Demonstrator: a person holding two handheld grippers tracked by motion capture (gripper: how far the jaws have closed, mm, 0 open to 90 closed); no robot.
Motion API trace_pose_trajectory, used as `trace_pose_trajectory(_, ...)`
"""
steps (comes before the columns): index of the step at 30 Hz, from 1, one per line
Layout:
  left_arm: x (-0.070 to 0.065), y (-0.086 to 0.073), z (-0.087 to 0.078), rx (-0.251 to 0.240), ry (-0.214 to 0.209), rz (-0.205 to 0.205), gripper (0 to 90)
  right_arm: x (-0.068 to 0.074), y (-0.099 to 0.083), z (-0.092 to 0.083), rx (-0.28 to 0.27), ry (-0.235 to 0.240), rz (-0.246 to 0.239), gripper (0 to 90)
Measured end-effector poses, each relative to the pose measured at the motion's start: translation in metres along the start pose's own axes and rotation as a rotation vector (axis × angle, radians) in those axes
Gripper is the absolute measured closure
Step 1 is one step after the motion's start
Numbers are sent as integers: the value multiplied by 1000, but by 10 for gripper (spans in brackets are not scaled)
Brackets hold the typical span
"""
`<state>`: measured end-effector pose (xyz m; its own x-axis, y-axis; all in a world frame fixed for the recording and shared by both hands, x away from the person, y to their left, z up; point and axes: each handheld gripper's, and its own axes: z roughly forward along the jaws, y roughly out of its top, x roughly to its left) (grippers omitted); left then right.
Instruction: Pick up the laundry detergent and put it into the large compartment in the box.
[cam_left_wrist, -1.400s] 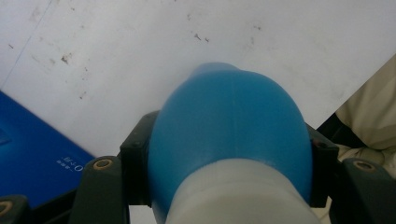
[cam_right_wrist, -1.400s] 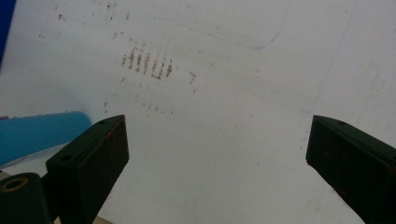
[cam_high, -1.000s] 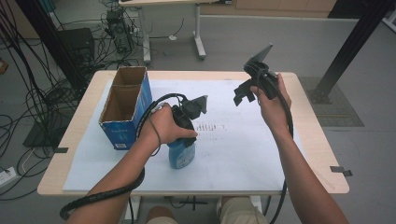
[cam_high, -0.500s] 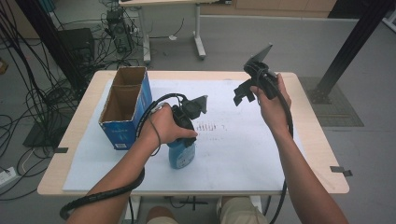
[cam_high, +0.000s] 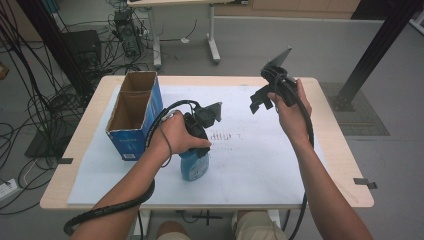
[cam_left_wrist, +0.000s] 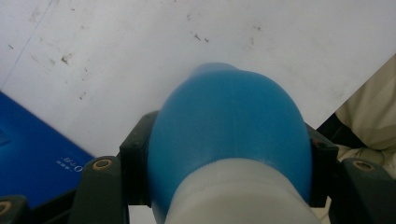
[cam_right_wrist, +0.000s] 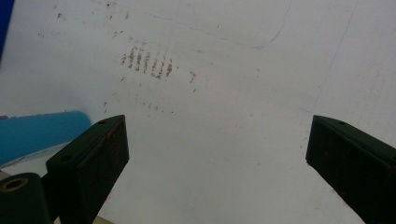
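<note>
Your left gripper (cam_high: 200, 131) squeezes the blue bottle (cam_high: 193, 165); it is smooth and could slip. Your right gripper (cam_high: 264, 96) hangs wide open.

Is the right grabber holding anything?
No, the right gripper has its jaws wide apart with just the white sheet between them.

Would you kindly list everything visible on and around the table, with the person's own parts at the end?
Bottle: one, blue with a pale neck, near front centre of the sheet, clamped by the left hand-held gripper.
Box: one, blue outside, brown inside, open-topped, left side of the table.
Sheet: one, white, covering the table, reddish smudges mid-sheet.
Table: one, light wood.
Cables: many, black, on the floor at left.
Left hand-held gripper: black, shut on the bottle.
Right hand-held gripper: black, jaws apart, raised over the sheet's right.
Forearms: two, entering from below.
</note>
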<state>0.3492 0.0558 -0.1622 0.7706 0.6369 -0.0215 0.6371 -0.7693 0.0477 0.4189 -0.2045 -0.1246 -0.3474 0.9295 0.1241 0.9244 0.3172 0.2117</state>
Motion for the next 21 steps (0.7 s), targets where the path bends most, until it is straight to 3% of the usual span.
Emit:
trace_pose_trajectory(15, 2, -2, -2, -9, -5, -21, 378, -1, -1, -2, -2, -1, -3, 55)
trace_pose_trajectory(18, 6, -3, -13, -16, -18, -47, 378, -1, -1, -2, -2, -3, -2, 55)
trace_pose_trajectory(21, 10, -5, -36, -35, -19, -70, 378, -1, -1, -2, -2, -4, -4, 55)
